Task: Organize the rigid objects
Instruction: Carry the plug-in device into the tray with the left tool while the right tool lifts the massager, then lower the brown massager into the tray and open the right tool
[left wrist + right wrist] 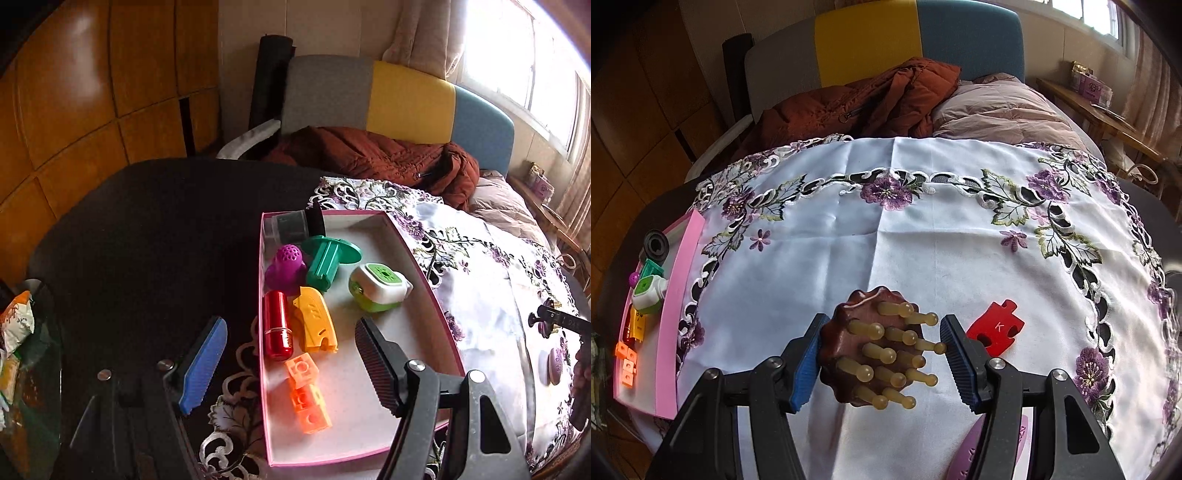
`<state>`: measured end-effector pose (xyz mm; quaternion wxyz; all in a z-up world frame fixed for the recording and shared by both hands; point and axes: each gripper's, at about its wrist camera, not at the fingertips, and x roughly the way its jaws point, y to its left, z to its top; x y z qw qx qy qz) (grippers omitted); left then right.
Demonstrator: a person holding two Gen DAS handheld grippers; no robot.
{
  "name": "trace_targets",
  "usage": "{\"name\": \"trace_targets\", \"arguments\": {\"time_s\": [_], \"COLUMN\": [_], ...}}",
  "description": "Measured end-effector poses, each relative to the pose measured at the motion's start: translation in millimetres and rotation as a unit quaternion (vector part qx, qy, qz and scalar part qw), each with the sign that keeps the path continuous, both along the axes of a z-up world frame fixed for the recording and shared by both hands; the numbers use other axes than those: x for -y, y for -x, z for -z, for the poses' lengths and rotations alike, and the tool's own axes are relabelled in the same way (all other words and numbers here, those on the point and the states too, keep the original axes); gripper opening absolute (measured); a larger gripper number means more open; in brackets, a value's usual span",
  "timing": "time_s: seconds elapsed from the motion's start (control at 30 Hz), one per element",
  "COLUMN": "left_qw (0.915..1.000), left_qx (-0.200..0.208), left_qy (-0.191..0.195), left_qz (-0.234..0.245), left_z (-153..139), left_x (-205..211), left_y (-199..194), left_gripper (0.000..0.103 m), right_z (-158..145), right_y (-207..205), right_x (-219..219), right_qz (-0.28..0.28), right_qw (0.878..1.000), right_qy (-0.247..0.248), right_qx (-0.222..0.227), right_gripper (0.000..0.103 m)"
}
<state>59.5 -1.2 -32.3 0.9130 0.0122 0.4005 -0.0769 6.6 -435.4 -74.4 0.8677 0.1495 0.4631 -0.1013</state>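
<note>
Item: tidying of rigid things into a pink box (424, 254) standing at the left edge of the table, on an embroidered cloth (923, 240). Step in hand, by judgement: pick-up of the wooden massager (849, 347), which lies pegs-up near the front edge of the cloth. Right gripper (879, 360): jaws partly open and straddling the massager; left finger touching or nearly touching its scalloped rim, right finger just clear of the peg tips; nothing gripped yet. Next move, by judgement: close on the wooden body, not the pegs, lift, and carry left to the box. Left gripper (291, 369): wide open and empty, hovering over the box's near end, one finger outside the left wall, the other above the floor. Box contents: black funnel (295, 225) at the far corner, purple nozzle (284, 269), green spool (325, 266), green-and-white case (376, 288), red tube (277, 325), yellow clip (314, 325), orange blocks (306, 391); right half of floor bare. Still on the cloth: red puzzle piece (995, 328) marked K, just right of the right gripper; a purple disc (979, 454), mostly hidden under that gripper.
</note>
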Motion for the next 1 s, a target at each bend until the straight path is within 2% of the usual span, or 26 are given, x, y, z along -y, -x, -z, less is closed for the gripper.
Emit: {"name": "trace_targets", "arguments": {"time_s": [0.1, 0.27, 0.4, 0.53, 0.73, 0.8, 0.87, 1.0], "left_qw": [1.0, 0.9999, 0.9995, 0.9989, 0.998, 0.9977, 0.9972, 0.9964], "left_qx": [0.0, -0.007, -0.015, -0.018, -0.021, -0.023, -0.027, -0.034], "left_qy": [0.003, 0.01, 0.018, 0.025, 0.033, 0.036, 0.04, 0.041], "left_qz": [-0.004, -0.01, -0.021, -0.034, -0.05, -0.053, -0.057, -0.066], "left_z": [-1, 2, 8, 12, 17, 18, 20, 26], "left_x": [-6, -15, -26, -40, -58, -63, -69, -75], "left_y": [1, 2, 2, 2, 0, -1, -1, -2], "left_gripper": [0.073, 0.073, 0.073, 0.073, 0.073, 0.073, 0.073, 0.073], "right_z": [-11, -31, -49, -60, -37, -20, -5, 10], "right_y": [1, -8, -17, -32, -58, -70, -84, -119], "right_x": [-12, -56, -109, -171, -267, -289, -304, -302], "right_qz": [-0.007, -0.057, -0.121, -0.198, -0.307, -0.32, -0.316, -0.26], "right_qw": [1.0, 0.998, 0.991, 0.977, 0.95, 0.946, 0.948, 0.964], "right_qy": [-0.01, -0.015, -0.026, -0.041, -0.059, -0.054, -0.041, -0.046], "right_qx": [0.014, 0.034, 0.053, 0.061, 0.016, -0.011, -0.024, -0.021], "right_gripper": [0.062, 0.062, 0.062, 0.062, 0.062, 0.062, 0.062, 0.061]}}
